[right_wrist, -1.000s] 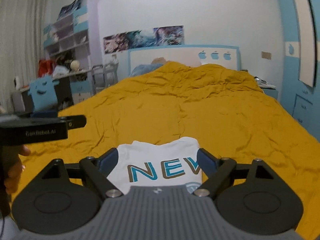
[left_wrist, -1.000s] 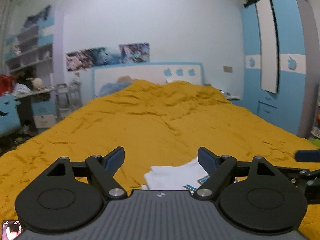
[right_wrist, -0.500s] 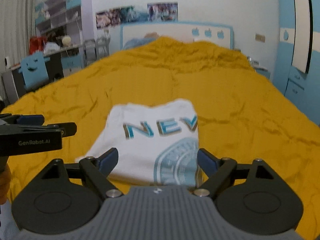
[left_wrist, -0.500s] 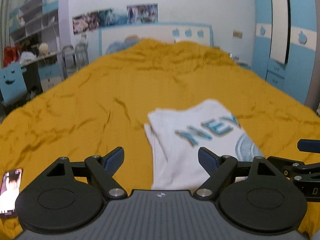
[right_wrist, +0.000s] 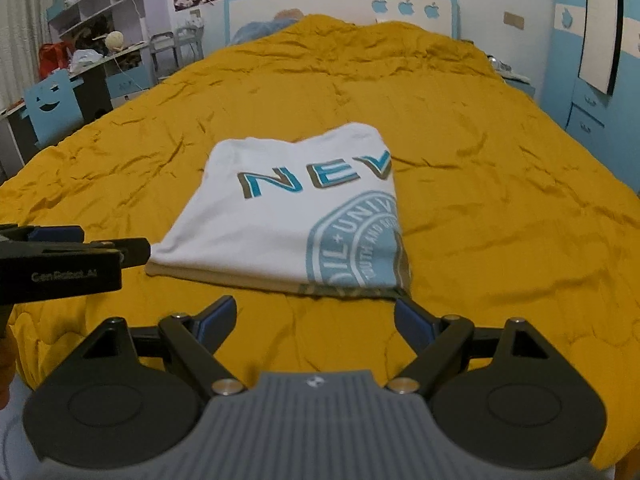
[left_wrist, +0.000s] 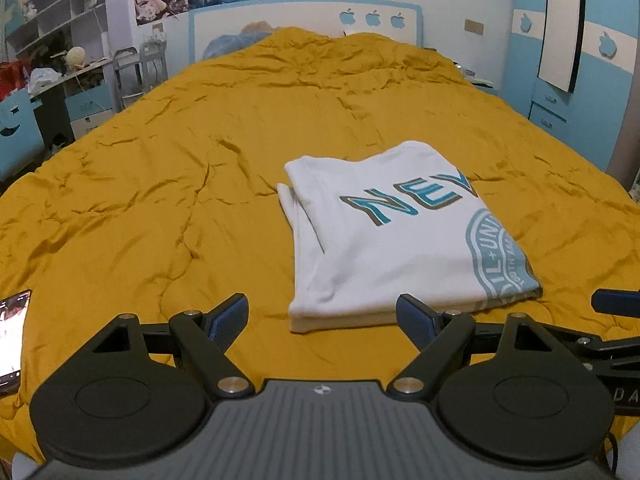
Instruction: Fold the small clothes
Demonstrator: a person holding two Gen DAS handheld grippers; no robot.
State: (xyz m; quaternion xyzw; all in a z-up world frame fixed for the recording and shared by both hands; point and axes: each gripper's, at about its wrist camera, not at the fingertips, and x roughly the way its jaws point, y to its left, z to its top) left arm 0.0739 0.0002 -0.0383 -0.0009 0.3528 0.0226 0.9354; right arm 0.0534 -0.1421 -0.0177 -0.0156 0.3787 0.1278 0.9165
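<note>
Left wrist view: folded white cotton T-shirt (left_wrist: 384, 240) laid on rumpled mustard-yellow bedspread (left_wrist: 160, 208).
Folding judged essentially done; left gripper (left_wrist: 322, 314) and right gripper (right_wrist: 314, 314) are held spread, nothing pinched.

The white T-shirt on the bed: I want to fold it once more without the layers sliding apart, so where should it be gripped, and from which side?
Probably the near hem of the white T-shirt, pinched at its two near corners. It lies flat on the yellow bedspread with stacked layers showing along that edge, and the open right tool and left tool both sit just short of it, so come in low from the near side.
</note>
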